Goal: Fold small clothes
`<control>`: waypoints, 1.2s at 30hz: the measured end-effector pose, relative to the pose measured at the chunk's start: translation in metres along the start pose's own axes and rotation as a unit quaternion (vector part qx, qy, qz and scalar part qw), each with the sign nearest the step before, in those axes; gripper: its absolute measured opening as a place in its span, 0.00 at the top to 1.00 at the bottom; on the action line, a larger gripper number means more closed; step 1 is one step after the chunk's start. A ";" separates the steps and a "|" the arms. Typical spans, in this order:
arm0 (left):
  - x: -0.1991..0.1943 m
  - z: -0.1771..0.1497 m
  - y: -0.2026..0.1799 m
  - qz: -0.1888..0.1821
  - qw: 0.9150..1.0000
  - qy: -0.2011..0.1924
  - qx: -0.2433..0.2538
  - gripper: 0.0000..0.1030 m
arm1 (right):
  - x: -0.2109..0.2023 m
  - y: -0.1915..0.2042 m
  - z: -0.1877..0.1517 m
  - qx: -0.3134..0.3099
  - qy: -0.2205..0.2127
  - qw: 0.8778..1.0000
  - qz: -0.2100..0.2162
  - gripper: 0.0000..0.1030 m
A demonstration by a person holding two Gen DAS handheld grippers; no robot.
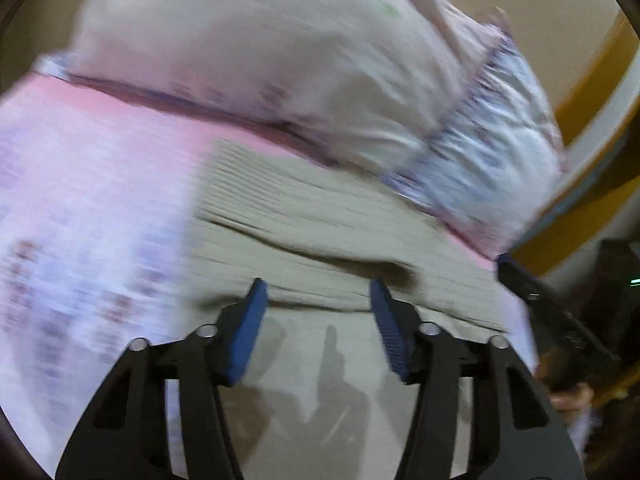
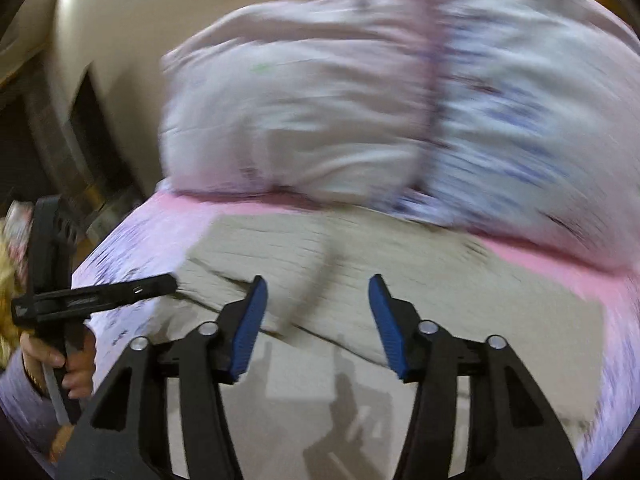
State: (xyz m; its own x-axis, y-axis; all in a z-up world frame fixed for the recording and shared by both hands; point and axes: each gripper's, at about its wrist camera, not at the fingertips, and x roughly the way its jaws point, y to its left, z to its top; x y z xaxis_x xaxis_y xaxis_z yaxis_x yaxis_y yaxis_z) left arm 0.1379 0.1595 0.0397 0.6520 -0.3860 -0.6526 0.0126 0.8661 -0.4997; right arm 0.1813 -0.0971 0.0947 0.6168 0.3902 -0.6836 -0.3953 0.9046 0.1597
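Both tongs are spread apart with nothing between the blue pads. Left tongs (image 1: 318,292) and right tongs (image 2: 318,288) each hang over the beige garment (image 1: 320,232), which lies right under and just ahead of the fingertips, partly folded, with a ribbed layer lapped over a smoother part closer in. It's all pretty motion-blurred, so fabric detail is hard to make out.

Biggest thing is the bed (image 1: 80,200) with a pink patterned sheet, spreading out on both sides of the garment. Past the fingertips, at the far edge of the garment, sit two pillows (image 2: 320,112), side by side and touching.

Left of the right tongs you can see a hand (image 2: 76,364) gripping the handle of the left tongs.
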 end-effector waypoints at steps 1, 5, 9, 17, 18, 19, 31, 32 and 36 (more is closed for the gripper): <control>0.001 0.002 0.008 0.020 1.000 0.002 -0.003 0.56 | 0.015 0.018 0.006 -0.018 0.007 1.000 0.021 0.56; 0.005 0.002 0.031 0.078 0.997 0.011 -0.001 0.63 | 0.067 0.072 0.022 -0.077 0.036 0.995 0.060 0.70; -0.001 -0.001 0.046 0.085 0.996 0.011 -0.009 0.64 | 0.112 0.117 0.027 -0.140 0.072 0.986 0.062 0.70; -0.025 0.003 0.086 0.099 0.994 -0.010 -0.049 0.64 | 0.154 0.153 0.016 -0.194 0.100 0.975 0.033 0.70; -0.024 0.003 0.089 0.098 0.994 -0.007 -0.053 0.64 | 0.158 0.153 0.014 -0.196 0.101 0.975 0.027 0.70; -0.022 0.002 0.090 0.097 0.994 -0.004 -0.055 0.64 | 0.162 0.155 0.012 -0.199 0.102 0.974 0.017 0.70; -0.008 0.006 0.082 0.032 0.997 0.002 -0.069 0.64 | 0.103 0.089 0.037 -0.043 -0.008 0.999 -0.004 0.96; -0.007 0.007 0.081 0.027 0.997 0.003 -0.069 0.64 | 0.087 0.074 0.039 -0.019 -0.028 0.999 -0.009 0.96; 0.006 0.014 0.076 -0.010 0.996 0.016 -0.082 0.64 | 0.012 -0.006 0.030 0.097 -0.118 0.987 -0.052 0.96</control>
State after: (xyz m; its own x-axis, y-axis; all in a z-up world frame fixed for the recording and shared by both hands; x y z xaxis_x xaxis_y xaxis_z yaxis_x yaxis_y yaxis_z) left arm 0.1539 0.2273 0.0058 0.6281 -0.4145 -0.6585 -0.1011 0.7957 -0.5973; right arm 0.2114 -0.0928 0.1067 0.7978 0.3013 -0.5223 -0.1968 0.9489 0.2467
